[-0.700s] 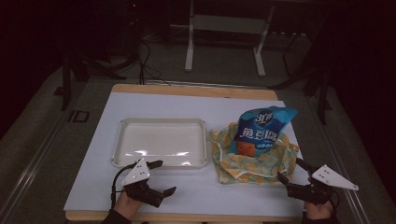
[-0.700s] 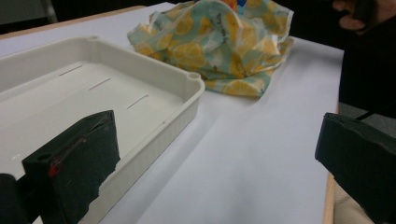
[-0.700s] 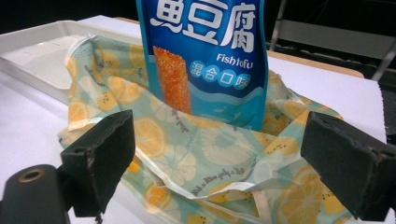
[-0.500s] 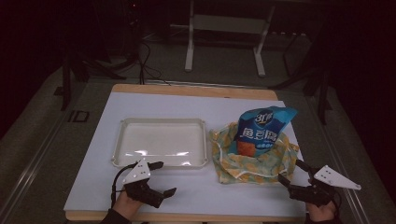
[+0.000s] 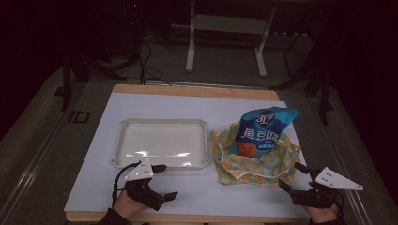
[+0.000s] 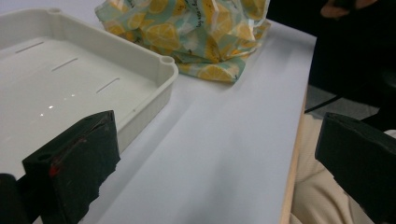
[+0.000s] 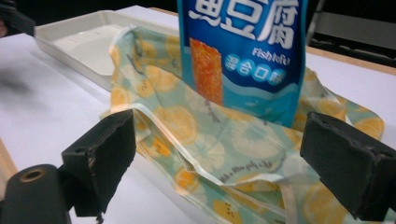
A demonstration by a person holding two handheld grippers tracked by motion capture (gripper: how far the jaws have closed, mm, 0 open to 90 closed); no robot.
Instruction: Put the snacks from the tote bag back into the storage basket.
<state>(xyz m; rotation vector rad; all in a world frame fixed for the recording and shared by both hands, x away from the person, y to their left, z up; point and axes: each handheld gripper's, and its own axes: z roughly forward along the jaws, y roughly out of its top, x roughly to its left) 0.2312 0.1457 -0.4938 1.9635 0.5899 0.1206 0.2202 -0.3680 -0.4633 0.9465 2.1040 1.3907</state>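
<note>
Two grippers sit low at the tabletop's (image 5: pixel 94 154) near edge, jaws apart and empty: the left gripper (image 5: pixel 162 182) just before the tray (image 5: pixel 159 123), the right gripper (image 5: pixel 292 177) facing the lemon-print bag (image 5: pixel 253 166), where a blue snack packet (image 5: pixel 263 129) stands upright.

Both hands rest low and well apart, left tool (image 5: pixel 164 183) and right tool (image 5: pixel 292 177) gaping wide.
</note>
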